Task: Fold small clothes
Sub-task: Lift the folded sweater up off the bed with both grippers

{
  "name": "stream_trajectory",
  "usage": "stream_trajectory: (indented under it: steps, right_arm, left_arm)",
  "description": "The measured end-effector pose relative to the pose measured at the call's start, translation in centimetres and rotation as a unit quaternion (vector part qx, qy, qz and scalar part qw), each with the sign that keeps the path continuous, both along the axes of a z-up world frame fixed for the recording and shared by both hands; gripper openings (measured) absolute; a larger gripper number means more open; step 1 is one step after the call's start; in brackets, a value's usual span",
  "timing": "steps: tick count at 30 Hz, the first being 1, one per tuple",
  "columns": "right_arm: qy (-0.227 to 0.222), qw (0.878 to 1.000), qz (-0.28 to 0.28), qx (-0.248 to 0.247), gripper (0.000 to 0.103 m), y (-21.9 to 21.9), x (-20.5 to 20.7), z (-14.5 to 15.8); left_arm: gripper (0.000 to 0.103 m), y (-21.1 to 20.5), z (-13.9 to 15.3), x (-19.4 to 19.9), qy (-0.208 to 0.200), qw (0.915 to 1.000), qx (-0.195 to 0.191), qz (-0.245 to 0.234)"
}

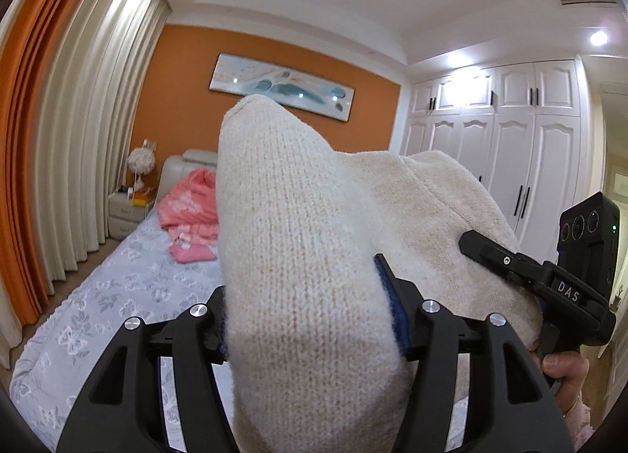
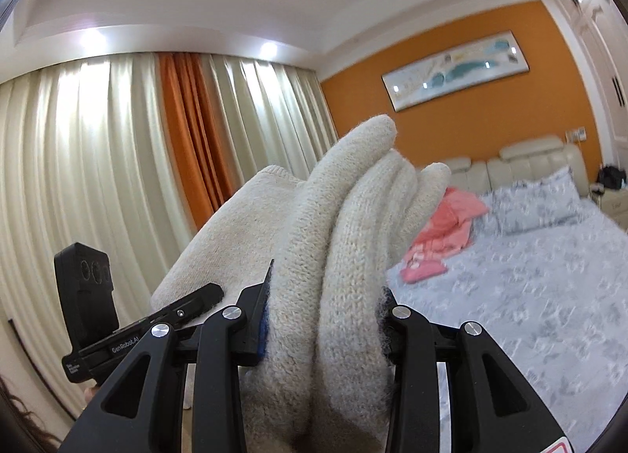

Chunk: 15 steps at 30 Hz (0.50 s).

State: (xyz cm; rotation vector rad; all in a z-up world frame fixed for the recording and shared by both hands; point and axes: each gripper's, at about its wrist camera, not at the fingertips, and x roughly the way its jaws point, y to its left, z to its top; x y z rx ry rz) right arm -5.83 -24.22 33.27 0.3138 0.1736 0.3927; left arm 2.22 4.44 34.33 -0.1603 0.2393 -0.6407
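Note:
A cream knitted garment is held up in the air between both grippers, above the bed. My left gripper is shut on a thick bunched fold of it, which rises in front of the camera. My right gripper is shut on several stacked folds of the same cream knit. The right gripper also shows at the right of the left wrist view, against the garment. The left gripper shows at the left of the right wrist view. The garment's lower part is hidden.
A bed with a grey floral cover lies below. A pink garment lies near the headboard. Curtains hang along one side, a white wardrobe stands along the other, and a nightstand is by the bed.

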Motion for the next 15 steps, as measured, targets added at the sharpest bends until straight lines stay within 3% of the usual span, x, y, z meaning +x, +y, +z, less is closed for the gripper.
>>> stream_trajectory:
  steps: [5,9,15]
  right_arm:
    - [0.064,0.998,0.001,0.016,0.034,0.1,5.0,-5.2]
    - [0.137,0.990,0.001,0.040,0.034,-0.2,9.3,-12.3]
    - [0.246,0.967,-0.012,0.063,0.034,-0.8,13.6,-24.0]
  left_arm:
    - [0.057,0.7,-5.5,5.3,0.064,0.9979,-0.001,-0.006]
    - [0.057,0.2,-12.3,9.2,0.119,0.9928,0.015,0.001]
    - [0.056,-0.4,-23.3,13.1,0.195,0.9797,0.044,0.010]
